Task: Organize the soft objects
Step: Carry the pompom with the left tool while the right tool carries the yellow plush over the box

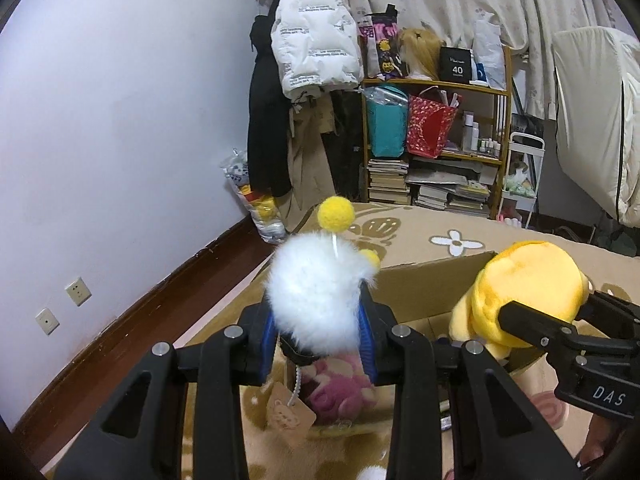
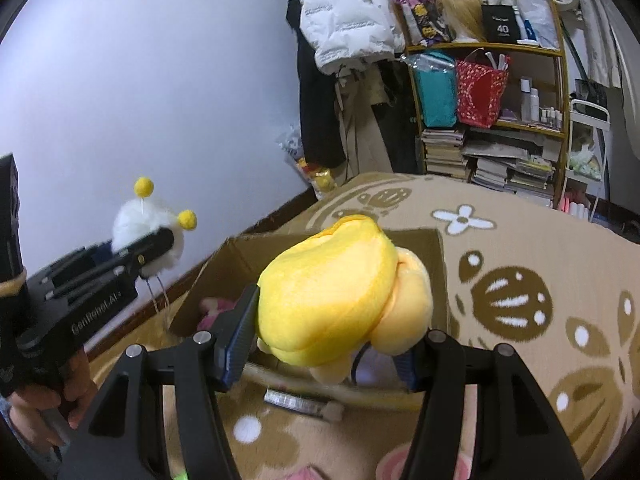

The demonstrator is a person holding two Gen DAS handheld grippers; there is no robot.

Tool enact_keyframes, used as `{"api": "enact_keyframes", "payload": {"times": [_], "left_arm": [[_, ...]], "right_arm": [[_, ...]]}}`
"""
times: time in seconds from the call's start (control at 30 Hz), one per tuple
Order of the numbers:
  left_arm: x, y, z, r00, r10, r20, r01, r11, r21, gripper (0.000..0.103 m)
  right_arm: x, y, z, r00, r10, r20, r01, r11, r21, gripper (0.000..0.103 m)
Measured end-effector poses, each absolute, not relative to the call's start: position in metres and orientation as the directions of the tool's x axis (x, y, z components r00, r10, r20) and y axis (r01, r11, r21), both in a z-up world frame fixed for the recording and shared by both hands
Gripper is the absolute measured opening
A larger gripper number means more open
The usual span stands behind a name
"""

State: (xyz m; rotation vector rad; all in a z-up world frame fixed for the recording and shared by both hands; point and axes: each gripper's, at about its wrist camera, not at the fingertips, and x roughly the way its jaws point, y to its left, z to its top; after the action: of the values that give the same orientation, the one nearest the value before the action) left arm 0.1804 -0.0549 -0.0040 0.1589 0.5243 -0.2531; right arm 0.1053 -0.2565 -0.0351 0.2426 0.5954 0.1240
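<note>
A yellow plush toy (image 2: 332, 292) is clamped between the blue-padded fingers (image 2: 236, 344) of the right gripper (image 2: 320, 344) and is held above an open cardboard box (image 2: 224, 272) — a pink plush (image 2: 214, 312) is seen inside it, low against the left wall. To the left, a white fluffy toy (image 2: 148, 232) with two yellow pom-poms is pinched in the left gripper (image 2: 156, 250), well apart from the box. A beige patterned rug (image 2: 520, 280) is spread beneath, and a cluttered wooden shelf (image 2: 492, 92) is set against the far wall.

White fluffy toy (image 1: 320, 300); yellow plush (image 2: 332, 292); both aloft
</note>
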Motion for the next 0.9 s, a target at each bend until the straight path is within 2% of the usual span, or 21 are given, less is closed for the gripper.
{"api": "enact_keyframes", "payload": {"times": [0.47,0.9], "left_arm": [[0.21,-0.081,-0.034,0.759,-0.222,-0.612,0.328,0.942,0.065,0.033],[0.216,-0.076,-0.053,0.728,-0.202,-0.655,0.322,0.944,0.067,0.034]], "right_arm": [[0.125,-0.273,-0.049,0.817,0.197,-0.541,-0.029,0.953,0.303,0.063],[0.131,-0.276,-0.064,0.797,0.205,-0.569,-0.015,0.947,0.321,0.063]]}}
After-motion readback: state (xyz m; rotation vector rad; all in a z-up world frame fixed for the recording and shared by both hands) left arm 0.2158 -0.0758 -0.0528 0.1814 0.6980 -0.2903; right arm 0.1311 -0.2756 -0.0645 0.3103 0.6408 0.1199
